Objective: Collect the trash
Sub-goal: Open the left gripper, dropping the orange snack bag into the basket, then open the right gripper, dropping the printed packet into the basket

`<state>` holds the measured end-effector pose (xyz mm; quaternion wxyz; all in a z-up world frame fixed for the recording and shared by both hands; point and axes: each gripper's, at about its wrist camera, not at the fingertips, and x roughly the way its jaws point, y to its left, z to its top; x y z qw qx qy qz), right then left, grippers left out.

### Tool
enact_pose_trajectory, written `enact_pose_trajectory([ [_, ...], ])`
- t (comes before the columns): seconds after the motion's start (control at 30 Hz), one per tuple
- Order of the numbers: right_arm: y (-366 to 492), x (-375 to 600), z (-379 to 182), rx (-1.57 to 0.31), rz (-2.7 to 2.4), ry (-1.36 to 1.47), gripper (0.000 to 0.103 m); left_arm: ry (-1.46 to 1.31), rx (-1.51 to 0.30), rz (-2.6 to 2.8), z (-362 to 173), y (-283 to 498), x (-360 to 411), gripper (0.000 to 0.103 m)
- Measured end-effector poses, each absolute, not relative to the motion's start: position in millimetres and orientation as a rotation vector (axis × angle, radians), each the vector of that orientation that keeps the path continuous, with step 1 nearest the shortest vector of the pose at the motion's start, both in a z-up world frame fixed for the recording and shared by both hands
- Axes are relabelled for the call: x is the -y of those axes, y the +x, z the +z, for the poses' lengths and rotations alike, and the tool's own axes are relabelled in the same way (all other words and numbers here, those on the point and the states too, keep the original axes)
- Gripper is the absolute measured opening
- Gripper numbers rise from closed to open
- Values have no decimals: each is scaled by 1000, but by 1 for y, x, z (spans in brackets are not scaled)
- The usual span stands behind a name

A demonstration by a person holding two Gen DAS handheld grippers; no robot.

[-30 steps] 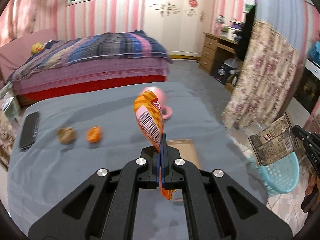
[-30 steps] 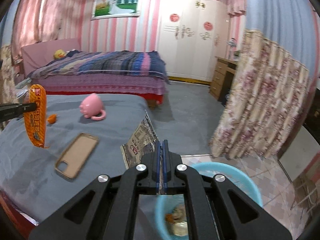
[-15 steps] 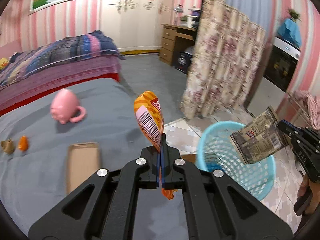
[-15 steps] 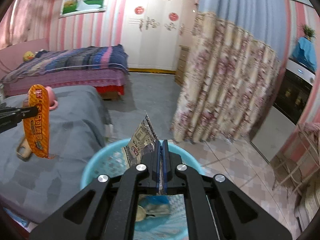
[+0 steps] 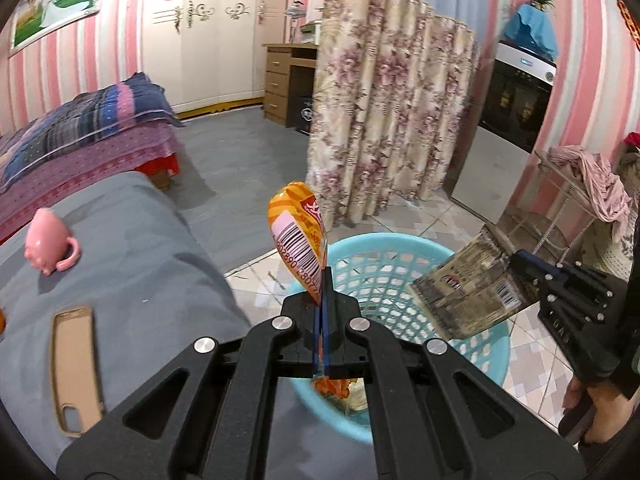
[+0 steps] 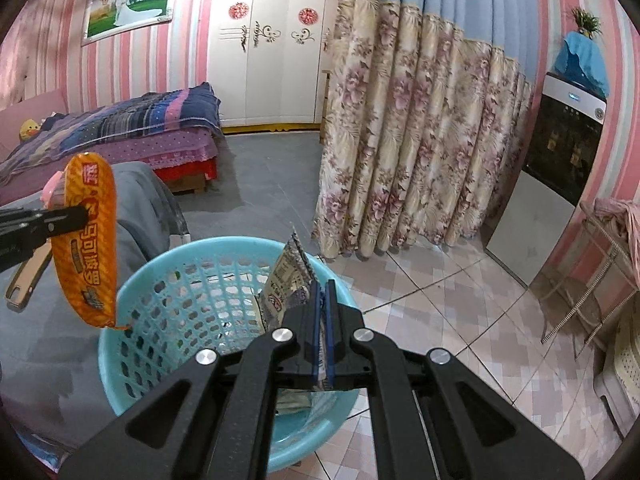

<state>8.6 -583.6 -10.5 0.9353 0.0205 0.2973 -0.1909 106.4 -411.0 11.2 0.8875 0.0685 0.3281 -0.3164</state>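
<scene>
My left gripper (image 5: 322, 280) is shut on an orange snack wrapper (image 5: 299, 236) with a barcode, held upright at the near rim of the light blue mesh basket (image 5: 400, 276). The wrapper (image 6: 89, 240) also shows at the left of the right wrist view, at the basket's left edge. My right gripper (image 6: 322, 292) is shut on a grey-beige printed wrapper (image 6: 289, 284), held over the basket (image 6: 192, 292). That wrapper (image 5: 468, 288) shows from the left wrist view over the basket's right side. Some trash lies in the basket bottom.
A grey-covered table (image 5: 132, 272) left of the basket holds a pink pig mug (image 5: 48, 244) and a tan phone case (image 5: 74, 364). A floral curtain (image 5: 384, 120), a bed (image 5: 80, 128), a dark appliance (image 5: 516, 100) and tiled floor (image 6: 440, 280) surround the spot.
Both grippers have swung right from the table toward the basket. The basket now sits right below both wrappers; the table items have slid to the left edge of view.
</scene>
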Motion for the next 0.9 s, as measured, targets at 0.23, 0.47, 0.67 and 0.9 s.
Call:
enact_pose_trajectory([
  [0.23, 5, 593, -17, -615, -406, 58, 2, 194, -687, -649, -6, 114, 432, 45],
  [0.47, 6, 590, -21, -622, -408, 58, 2, 157, -666, -574, -5, 125, 406, 72],
  [0.67, 15, 578, -23, -614, -398, 57, 2, 128, -625, -492, 5, 125, 366, 86],
  [0.9, 34, 563, -26, -612, -394, 41, 4, 106, -606, -425, 14, 121, 322, 91],
])
